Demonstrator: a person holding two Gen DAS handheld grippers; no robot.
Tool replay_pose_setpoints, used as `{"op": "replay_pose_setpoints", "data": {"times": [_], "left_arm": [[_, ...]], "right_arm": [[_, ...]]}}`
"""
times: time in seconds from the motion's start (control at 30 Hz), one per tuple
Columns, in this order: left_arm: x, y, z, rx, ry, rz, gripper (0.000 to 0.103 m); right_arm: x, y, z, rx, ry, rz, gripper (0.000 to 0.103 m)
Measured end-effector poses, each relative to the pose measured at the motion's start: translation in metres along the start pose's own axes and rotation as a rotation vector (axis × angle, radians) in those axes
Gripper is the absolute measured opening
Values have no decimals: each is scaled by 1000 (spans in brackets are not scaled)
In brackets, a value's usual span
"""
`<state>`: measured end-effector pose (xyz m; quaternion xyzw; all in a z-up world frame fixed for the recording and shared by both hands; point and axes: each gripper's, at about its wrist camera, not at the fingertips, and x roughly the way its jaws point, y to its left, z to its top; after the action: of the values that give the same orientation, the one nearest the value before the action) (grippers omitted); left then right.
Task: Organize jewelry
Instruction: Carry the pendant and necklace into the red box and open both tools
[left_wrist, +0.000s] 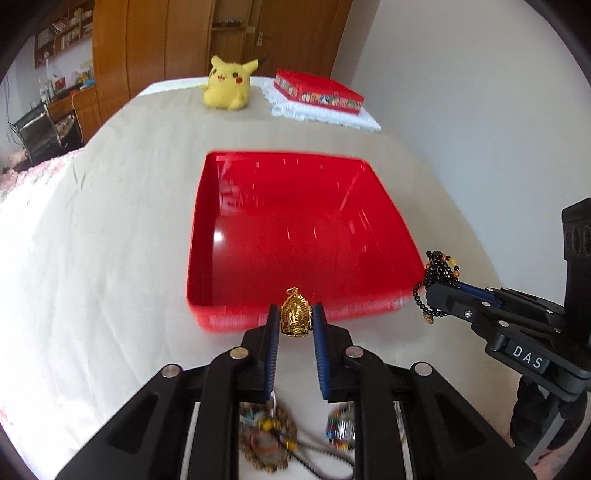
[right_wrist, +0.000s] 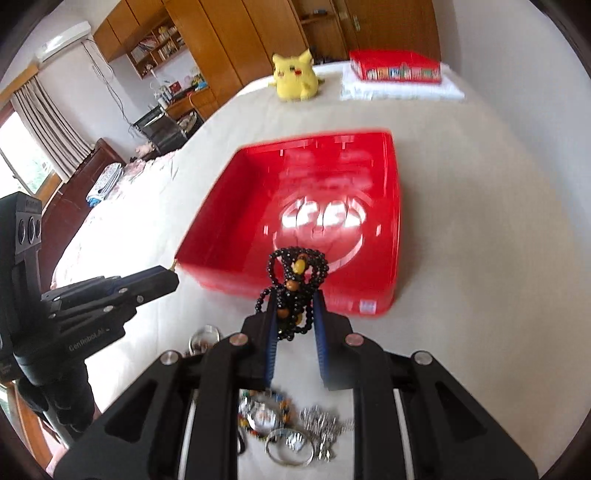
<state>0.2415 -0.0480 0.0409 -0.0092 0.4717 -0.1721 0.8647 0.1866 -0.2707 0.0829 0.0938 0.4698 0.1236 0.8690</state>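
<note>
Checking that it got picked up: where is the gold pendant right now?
The gold pendant is pinched in the left gripper, just short of the red tray near rim, in the left wrist view.

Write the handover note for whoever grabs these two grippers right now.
Left gripper: shut on the gold pendant, held just short of the red tray.
Right gripper: shut on the black bead strand, also at the tray's near edge.
Done: both pieces picked up; tray looks empty.
Left: drop both into the tray, then fetch the remaining jewelry pile lying on the cloth beneath the grippers.
</note>
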Motion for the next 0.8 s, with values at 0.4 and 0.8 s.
{"op": "replay_pose_setpoints", "data": {"times": [0.4,0.8], "left_arm": [[101,30,58,-67,100,8,18],[148,39,61,-93,200,6,31]], "right_arm": [[114,-22,65,51,109,-53,16],[145,-25,65,22,162,-109,31]]}}
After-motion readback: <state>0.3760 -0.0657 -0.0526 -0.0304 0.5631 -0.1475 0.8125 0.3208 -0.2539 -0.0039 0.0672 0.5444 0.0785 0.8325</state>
